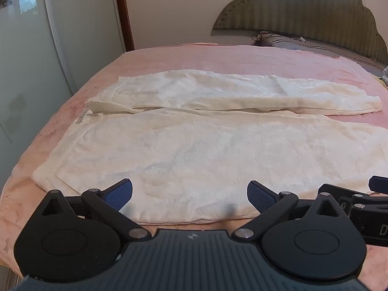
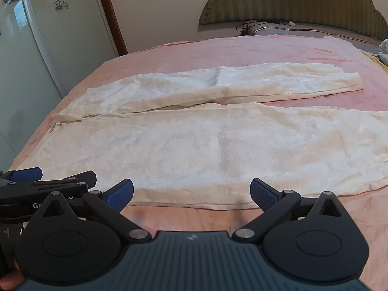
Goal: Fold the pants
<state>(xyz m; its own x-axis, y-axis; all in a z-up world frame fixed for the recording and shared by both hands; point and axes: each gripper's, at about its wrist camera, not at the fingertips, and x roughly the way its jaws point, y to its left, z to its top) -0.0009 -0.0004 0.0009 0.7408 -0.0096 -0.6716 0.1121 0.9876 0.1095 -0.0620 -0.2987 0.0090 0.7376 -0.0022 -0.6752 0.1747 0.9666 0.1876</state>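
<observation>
Fluffy cream-white pants [image 1: 194,145] lay spread flat across the pink bedspread [image 1: 218,58], legs side by side. Left gripper [image 1: 189,195] and right gripper [image 2: 191,195] hovered at the near edge, jaws wide apart, holding nothing.

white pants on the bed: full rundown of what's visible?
The white pants look like a cream, fuzzy fleece-like fabric. They lie spread flat and unfolded on the pink bedspread, waist to the left with an open zipper fly, both legs running right, side by side with a narrow gap between them. The far leg's cuff shows in the right wrist view. The near leg's edge lies just ahead of the open left gripper and open right gripper; neither holds cloth.
</observation>
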